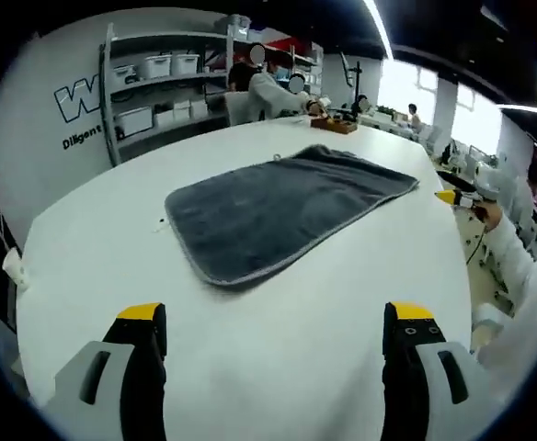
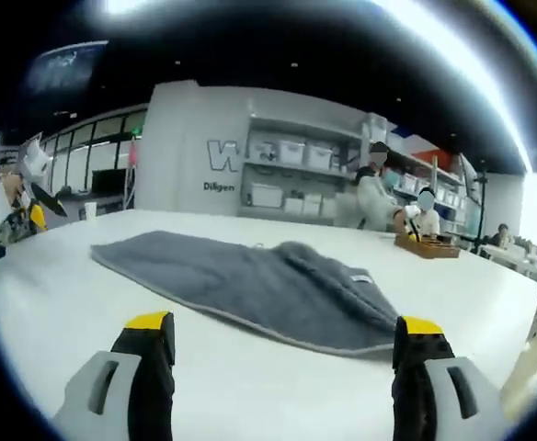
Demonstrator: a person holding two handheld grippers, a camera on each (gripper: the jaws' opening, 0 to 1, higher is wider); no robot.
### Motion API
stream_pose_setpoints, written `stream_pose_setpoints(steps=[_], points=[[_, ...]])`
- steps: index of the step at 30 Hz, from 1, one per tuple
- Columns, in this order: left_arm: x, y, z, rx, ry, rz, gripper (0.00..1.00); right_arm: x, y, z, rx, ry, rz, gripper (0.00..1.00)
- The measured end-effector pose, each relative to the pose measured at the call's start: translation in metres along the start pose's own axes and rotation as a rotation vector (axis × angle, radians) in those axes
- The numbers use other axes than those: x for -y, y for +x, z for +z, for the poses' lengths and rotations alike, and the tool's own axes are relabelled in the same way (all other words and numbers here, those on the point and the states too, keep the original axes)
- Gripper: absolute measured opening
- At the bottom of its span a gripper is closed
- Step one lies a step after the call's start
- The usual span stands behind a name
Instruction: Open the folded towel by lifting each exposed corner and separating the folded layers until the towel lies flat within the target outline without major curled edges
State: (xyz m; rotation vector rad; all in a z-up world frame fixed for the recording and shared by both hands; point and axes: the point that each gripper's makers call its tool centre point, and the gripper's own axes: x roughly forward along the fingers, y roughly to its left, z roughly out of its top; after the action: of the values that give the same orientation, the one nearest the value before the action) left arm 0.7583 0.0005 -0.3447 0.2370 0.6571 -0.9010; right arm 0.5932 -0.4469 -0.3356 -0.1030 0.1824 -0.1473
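A dark grey towel (image 1: 278,216) with a pale hem lies spread on the white table (image 1: 112,266), its far end humped in a soft fold. My left gripper (image 1: 276,317) hovers open above the table, short of the towel's near corner, nothing between its yellow-tipped jaws. The right gripper (image 1: 457,197) pokes in beyond the towel's right corner, held by a white-sleeved hand. In the right gripper view the towel (image 2: 250,280) stretches across, with a raised fold and a small label at its right end. My right gripper (image 2: 285,323) is open and empty just before its hem. The left gripper (image 2: 16,225) shows at far left.
A wooden box (image 1: 333,124) sits at the table's far edge, where people work; it shows again as the wooden box (image 2: 427,245) in the right gripper view. Shelves with white bins (image 1: 158,87) stand against the back wall. Bare table surrounds the towel.
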Motion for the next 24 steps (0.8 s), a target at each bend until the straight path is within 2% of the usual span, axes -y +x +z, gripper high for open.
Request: stream_pose_setpoints(steps=[5,8,10,12,14,16,19,21,24], points=[[0.000,0.029,-0.003,-0.025,-0.069,-0.028,0.96,-0.005,0.003,0.000,0.004,0.006,0.038,0.99],[-0.001,0.038,-0.004,-0.036,-0.152,-0.053,0.96,-0.003,0.002,0.001,0.008,0.014,0.042,0.99],[-0.006,0.044,-0.002,-0.029,-0.171,-0.052,0.95,-0.001,0.001,0.002,0.015,0.021,0.037,0.99],[-0.013,0.050,0.001,-0.022,-0.250,-0.053,0.95,-0.001,0.002,0.002,0.022,0.028,0.038,0.99],[-0.019,0.054,0.001,-0.021,-0.292,-0.048,0.92,-0.002,0.002,0.001,0.023,0.029,0.041,0.99],[-0.027,0.058,-0.008,-0.070,-0.336,-0.030,0.91,-0.009,0.002,0.002,0.041,0.012,0.056,0.99],[-0.035,0.066,-0.009,-0.072,-0.355,-0.023,0.90,-0.011,0.002,0.004,0.050,0.004,0.058,0.99],[-0.039,0.070,-0.007,-0.060,-0.389,-0.028,0.89,-0.013,0.003,0.007,0.063,0.004,0.061,0.99],[-0.044,0.076,0.003,0.003,-0.469,-0.065,0.81,-0.014,0.004,0.010,0.068,0.011,0.066,0.99]])
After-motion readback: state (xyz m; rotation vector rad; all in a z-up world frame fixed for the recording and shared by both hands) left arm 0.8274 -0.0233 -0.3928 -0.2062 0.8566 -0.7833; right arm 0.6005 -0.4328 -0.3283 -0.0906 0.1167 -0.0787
